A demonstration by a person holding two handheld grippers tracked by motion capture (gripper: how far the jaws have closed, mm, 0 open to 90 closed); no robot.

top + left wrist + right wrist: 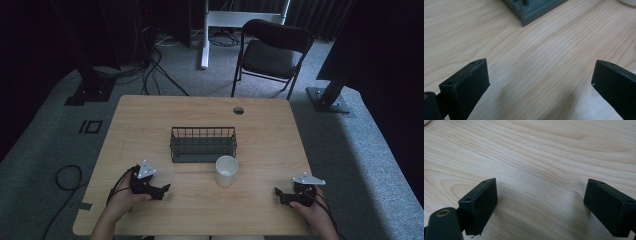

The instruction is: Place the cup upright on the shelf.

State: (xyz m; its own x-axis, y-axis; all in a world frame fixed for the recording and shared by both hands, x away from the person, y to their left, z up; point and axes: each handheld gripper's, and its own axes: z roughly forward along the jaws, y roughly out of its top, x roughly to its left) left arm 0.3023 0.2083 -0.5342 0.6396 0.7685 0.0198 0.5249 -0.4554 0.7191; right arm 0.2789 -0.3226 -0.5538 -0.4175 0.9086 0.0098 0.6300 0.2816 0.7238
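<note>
High view: from above the person's side, looking forward and down over the whole wooden table (150,115).
Left gripper view: low and close over the tabletop, facing a corner of the wire basket (534,10).
Right gripper view: close over bare wood grain.
Shared: table surface; basket in high and left views.

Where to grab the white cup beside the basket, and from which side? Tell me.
Take the white cup by its wall just under the rim, one jaw each side. It stands upright, mouth open, with no visible handle. Come from the near right with the right gripper, which is open; the wire basket stands close behind and to the left, probably crowding that side.
</note>
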